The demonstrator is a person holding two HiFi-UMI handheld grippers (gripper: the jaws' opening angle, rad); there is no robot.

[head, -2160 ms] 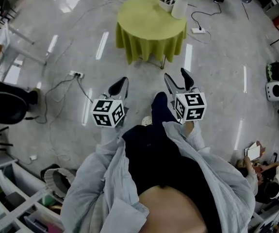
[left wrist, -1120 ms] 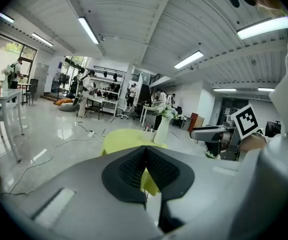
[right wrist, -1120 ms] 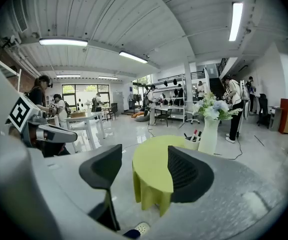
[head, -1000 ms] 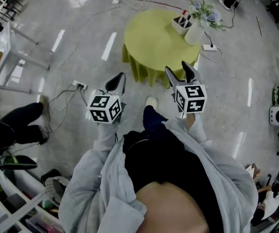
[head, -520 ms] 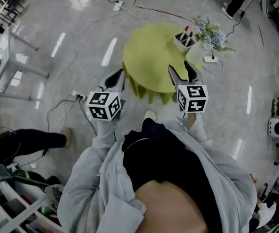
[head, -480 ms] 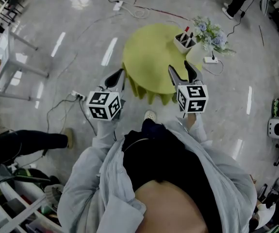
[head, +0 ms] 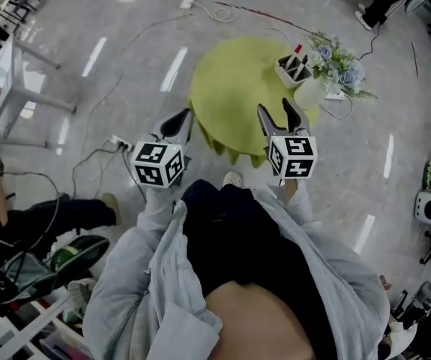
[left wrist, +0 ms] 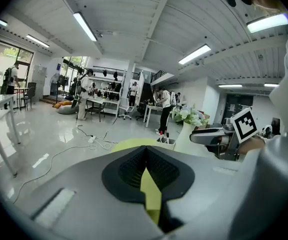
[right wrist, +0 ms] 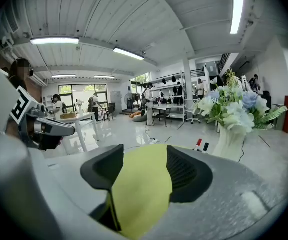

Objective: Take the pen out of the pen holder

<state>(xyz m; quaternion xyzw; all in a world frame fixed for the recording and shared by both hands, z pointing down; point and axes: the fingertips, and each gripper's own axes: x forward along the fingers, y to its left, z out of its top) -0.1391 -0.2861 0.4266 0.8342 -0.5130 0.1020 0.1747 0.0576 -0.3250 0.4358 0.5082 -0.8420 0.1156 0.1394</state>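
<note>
A round table with a yellow-green cloth (head: pixel 234 88) stands just ahead of me. At its far right edge sits a white pen holder (head: pixel 293 69) with a red-capped pen (head: pixel 299 49) and dark pens upright in it. In the right gripper view only the pen caps (right wrist: pixel 198 144) show above the jaw. My right gripper (head: pixel 279 117) is open and empty over the table's near edge, short of the holder. My left gripper (head: pixel 178 126) hangs beside the table's left edge, pads meeting, holding nothing. The left gripper view shows the holder (left wrist: pixel 165 140) far ahead.
A white vase of blue and white flowers (head: pixel 333 66) stands right beside the pen holder. Cables and a power strip (head: pixel 118 138) lie on the floor at the left. A white desk (head: pixel 20 58) stands far left. People stand about the room.
The table and pen holder have come nearer and lower in the head view as both grippers were carried forward toward them. The jaws look the same.
</note>
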